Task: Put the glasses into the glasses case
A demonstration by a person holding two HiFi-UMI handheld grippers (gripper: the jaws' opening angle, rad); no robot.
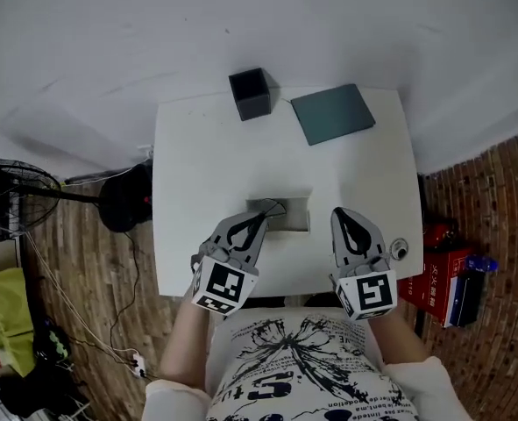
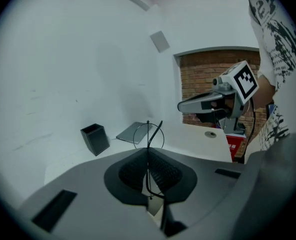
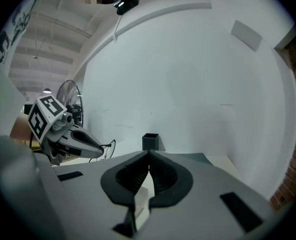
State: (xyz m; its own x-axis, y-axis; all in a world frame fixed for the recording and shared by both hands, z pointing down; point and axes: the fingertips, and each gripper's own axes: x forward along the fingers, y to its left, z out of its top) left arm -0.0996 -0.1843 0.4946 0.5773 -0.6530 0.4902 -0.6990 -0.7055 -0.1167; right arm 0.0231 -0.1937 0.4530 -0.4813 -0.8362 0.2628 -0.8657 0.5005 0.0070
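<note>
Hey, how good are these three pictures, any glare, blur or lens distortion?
Head view: even, soft light and sharp, but the white table is nearly washed out. Left gripper view: strong fisheye with dark corners; the glasses in the shut left gripper look sharp. Right gripper view: same fisheye, the lines of the wall bowed.

Soft, even, cool light falls on the white table (image 1: 188, 147); beyond the left hand-held gripper (image 1: 260, 216) shadows are faint. Both gripper views bend strongly, with dark round corners and blurred near parts.
</note>
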